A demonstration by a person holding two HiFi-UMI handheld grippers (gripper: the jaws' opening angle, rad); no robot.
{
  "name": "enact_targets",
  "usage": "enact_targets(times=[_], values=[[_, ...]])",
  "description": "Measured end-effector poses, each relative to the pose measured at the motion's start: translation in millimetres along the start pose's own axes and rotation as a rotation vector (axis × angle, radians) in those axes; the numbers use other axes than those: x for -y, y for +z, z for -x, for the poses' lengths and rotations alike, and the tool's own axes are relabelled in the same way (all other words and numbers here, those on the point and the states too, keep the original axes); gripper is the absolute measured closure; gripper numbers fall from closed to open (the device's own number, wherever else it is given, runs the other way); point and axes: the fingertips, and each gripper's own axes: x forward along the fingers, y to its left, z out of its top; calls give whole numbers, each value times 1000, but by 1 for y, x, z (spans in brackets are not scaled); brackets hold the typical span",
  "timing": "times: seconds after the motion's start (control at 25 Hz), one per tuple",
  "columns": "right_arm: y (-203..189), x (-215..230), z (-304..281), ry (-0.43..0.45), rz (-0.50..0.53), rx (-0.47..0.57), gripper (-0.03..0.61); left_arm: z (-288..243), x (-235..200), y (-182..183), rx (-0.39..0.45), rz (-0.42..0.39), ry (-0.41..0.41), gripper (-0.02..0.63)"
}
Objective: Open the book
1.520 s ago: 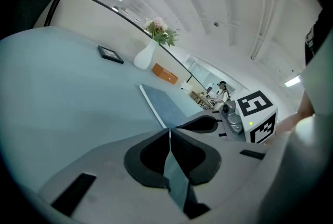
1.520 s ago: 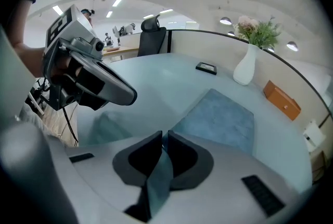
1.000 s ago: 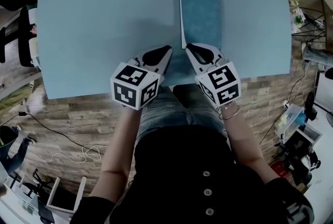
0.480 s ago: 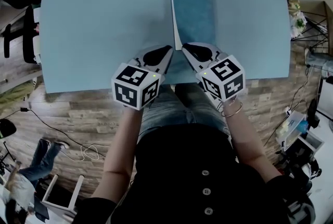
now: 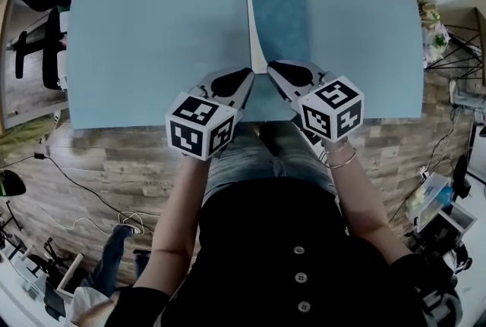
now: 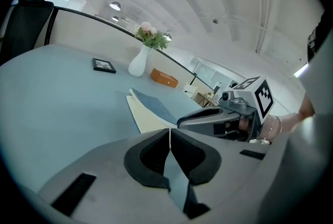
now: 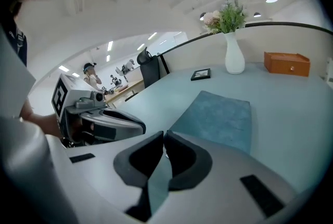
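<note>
The right gripper (image 5: 272,68) pinches the near corner of the book (image 5: 282,14) lying mid-table (image 5: 152,29), its cover just raised off the pale pages, while the left gripper (image 5: 246,74) hovers closed and empty beside it; next, likely, the cover must swing up and over rightward.

Lt-blue table (image 5: 152,29), white vase w/ flowers (image 7: 234,59), orange box (image 7: 286,64), sm black frame (image 7: 200,74), black chair (image 6: 28,15), wood floor (image 5: 114,174)

One thin rectangular blue-covered book (image 5: 282,22), lying on the light blue table (image 5: 152,29) right of centre, long side near to far; cover's left edge lifted slightly, cream page (image 5: 256,45) showing beneath.
</note>
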Motion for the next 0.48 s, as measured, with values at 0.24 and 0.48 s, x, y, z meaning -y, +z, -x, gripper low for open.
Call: enact_targets(times=[0.24, 0.48], values=[[9, 2, 17, 1, -14, 57, 560, -2, 10, 8, 10, -27, 5, 595], [19, 8, 37, -13, -7, 102, 561, -5, 24, 15, 17, -57, 0, 595]])
